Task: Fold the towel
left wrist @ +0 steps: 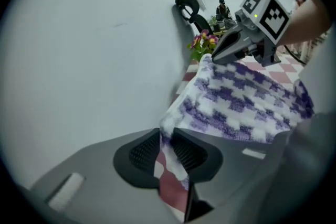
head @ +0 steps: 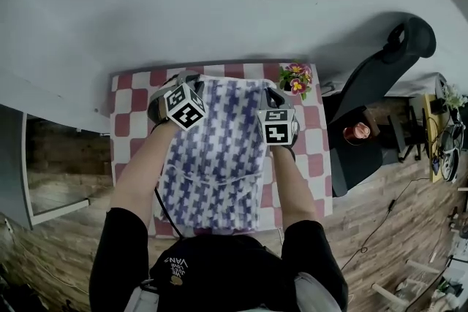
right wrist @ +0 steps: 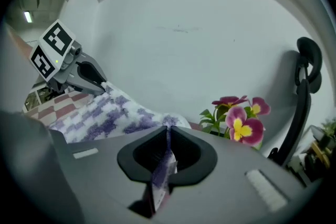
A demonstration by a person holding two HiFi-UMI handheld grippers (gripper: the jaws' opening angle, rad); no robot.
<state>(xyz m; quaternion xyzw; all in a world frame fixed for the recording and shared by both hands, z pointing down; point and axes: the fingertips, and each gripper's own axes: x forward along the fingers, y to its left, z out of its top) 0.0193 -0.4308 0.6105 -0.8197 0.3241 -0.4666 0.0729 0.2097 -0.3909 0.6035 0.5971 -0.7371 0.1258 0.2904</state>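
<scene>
1. Head view: the left hand-held gripper [head: 183, 81] is shown clenched on the far left corner of the towel [head: 216, 157].
2. The towel is held spread over the checked worktop [head: 123, 113], its far edge lifted. Soft, light and limp, it is judged likely to sag unless pinched at the corners.
3. The right hand-held gripper [head: 270, 91] is clamped on the far right corner, near the flowers [head: 296, 78].
</scene>
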